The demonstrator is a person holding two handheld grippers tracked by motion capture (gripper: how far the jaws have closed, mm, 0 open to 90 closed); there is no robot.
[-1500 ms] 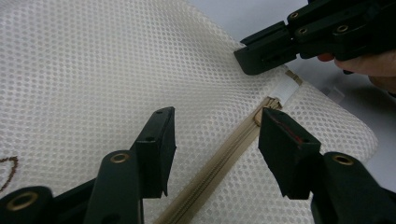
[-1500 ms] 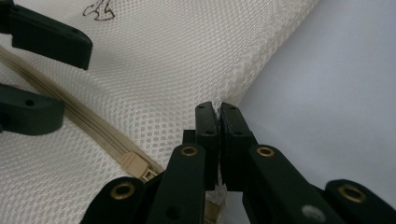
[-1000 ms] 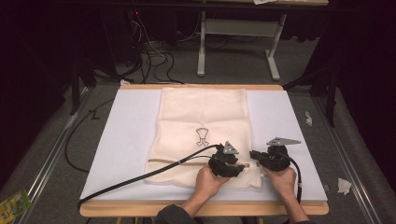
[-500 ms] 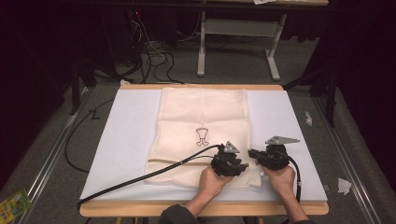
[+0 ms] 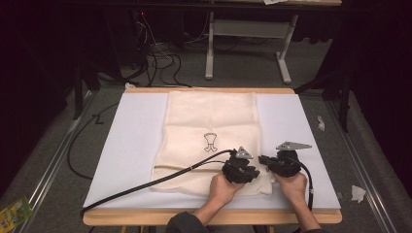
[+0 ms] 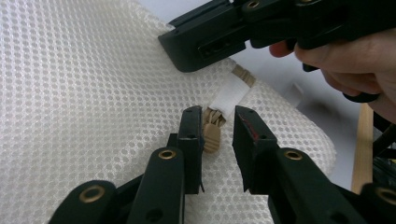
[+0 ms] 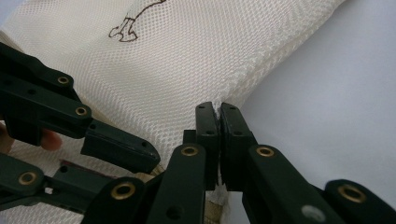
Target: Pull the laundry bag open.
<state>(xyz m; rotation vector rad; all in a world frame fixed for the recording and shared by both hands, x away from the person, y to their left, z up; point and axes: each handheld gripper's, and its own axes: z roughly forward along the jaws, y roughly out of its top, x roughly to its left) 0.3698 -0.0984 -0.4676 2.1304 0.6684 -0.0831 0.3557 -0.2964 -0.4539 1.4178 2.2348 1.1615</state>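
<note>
Nearest the person, at the bench's near edge, the left tool had just been narrowing its jaws around the small tan plastic zipper pull at the corner of the cream mesh laundry bag; a gap showed on the pull's right side, so the pads did not yet press it. Just beside it, the right tool stood pressed together, pinching the bag's mesh edge next to the zipper end. The bag lay flat on the white sheet covering the bench, its near right corner under both tools. Judged from this, the pull could slip sideways out of the closing jaws, because it sat hard against the left pad and off centre; a closure might also catch mesh or the white fabric tab with it. If the right tool's thin bite on the edge gave way, the bag would probably drag along with the slider. The left gripper view showed the pull, the tab and the remaining gap; the high view showed the bag's whole outline, its small dark printed emblem and the black cable trailing across the sheet, while the right gripper view showed the pinch on the mesh.
</note>
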